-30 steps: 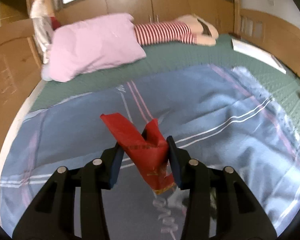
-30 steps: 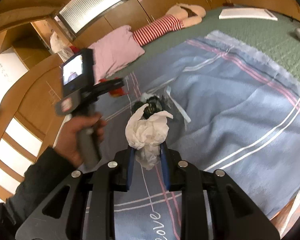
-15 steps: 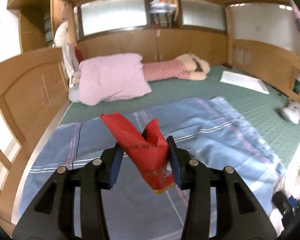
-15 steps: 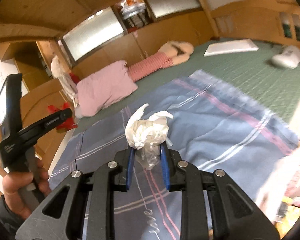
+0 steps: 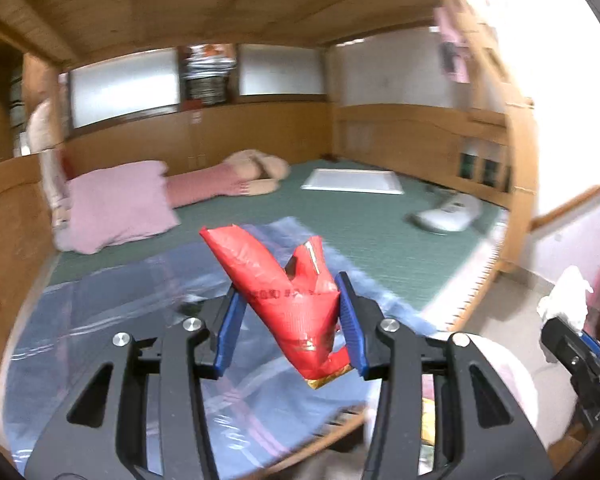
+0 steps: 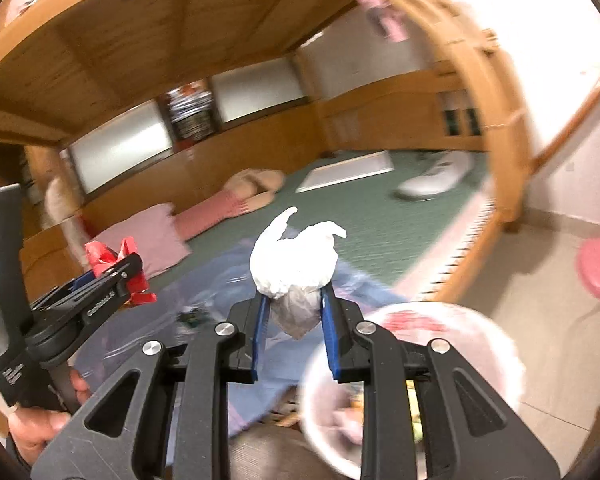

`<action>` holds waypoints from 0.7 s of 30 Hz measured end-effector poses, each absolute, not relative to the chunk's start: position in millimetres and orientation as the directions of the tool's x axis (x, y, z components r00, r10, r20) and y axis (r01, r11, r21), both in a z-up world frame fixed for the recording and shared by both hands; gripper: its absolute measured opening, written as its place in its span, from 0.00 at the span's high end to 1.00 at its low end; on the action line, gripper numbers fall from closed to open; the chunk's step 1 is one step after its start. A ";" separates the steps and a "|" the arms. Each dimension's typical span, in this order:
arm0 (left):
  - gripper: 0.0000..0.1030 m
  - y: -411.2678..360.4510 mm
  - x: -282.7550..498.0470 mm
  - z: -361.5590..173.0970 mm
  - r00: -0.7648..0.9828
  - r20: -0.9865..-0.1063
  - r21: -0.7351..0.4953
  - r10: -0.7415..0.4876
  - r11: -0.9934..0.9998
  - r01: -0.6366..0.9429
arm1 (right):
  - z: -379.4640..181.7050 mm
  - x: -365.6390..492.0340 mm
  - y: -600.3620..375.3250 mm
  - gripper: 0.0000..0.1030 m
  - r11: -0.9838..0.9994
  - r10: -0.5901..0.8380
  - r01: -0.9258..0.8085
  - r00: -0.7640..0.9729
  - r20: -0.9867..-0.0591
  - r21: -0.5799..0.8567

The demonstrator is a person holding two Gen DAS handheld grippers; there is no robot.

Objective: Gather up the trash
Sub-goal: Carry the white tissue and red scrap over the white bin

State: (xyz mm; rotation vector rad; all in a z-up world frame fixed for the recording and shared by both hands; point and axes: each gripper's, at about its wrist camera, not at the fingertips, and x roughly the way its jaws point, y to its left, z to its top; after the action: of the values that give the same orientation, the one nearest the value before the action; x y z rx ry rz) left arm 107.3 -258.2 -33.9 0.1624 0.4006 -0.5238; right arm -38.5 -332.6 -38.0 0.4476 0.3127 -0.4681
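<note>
My left gripper (image 5: 288, 316) is shut on a crumpled red snack wrapper (image 5: 284, 292), which sticks up and left from between the blue pads. In the right wrist view the same gripper (image 6: 118, 280) shows at the left, held by a hand (image 6: 40, 424), with the red wrapper (image 6: 108, 256) in it. My right gripper (image 6: 294, 316) is shut on a wad of white tissue (image 6: 294, 264). That tissue (image 5: 566, 300) also peeks in at the right edge of the left wrist view. A white-lined bin (image 6: 500, 344) with trash inside lies just below the right gripper, off the bed's edge.
A blue striped blanket (image 5: 100, 320) covers the near part of the green bed (image 5: 360, 220). A pink pillow (image 5: 116, 204), a striped plush toy (image 5: 228, 180), a white board (image 5: 352, 180) and a white device (image 5: 448, 212) lie on it. A wooden bed post (image 5: 520, 184) stands right; tiled floor (image 6: 540, 300) lies beyond.
Both grippers pulled back and up from the blanket, still holding their trash. The bed's edge, the floor and the bin have come into view.
</note>
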 end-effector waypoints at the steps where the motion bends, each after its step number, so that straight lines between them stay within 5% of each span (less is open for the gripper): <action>1: 0.56 -266.6 98.2 -35.7 0.781 -0.412 0.050 -0.470 0.844 0.534 | -38.8 -51.4 -337.4 0.75 0.786 -0.389 0.522 0.835 -0.390 0.332; 8: 0.55 -323.5 27.1 -45.0 0.702 -0.404 0.062 -0.586 0.748 0.660 | -44.8 -121.3 -359.8 0.75 0.698 -0.530 0.649 0.753 -0.390 0.304; 21: 0.55 -365.5 -3.6 -60.5 0.658 -0.419 0.073 -0.626 0.699 0.711 | -53.1 -155.8 -368.6 0.75 0.667 -0.557 0.674 0.734 -0.388 0.318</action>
State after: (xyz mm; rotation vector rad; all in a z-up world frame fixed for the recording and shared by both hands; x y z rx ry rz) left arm -3.6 -365.5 -60.5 0.2398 0.3810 -0.7650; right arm -155.8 -368.6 -53.1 0.4653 0.2690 -0.7035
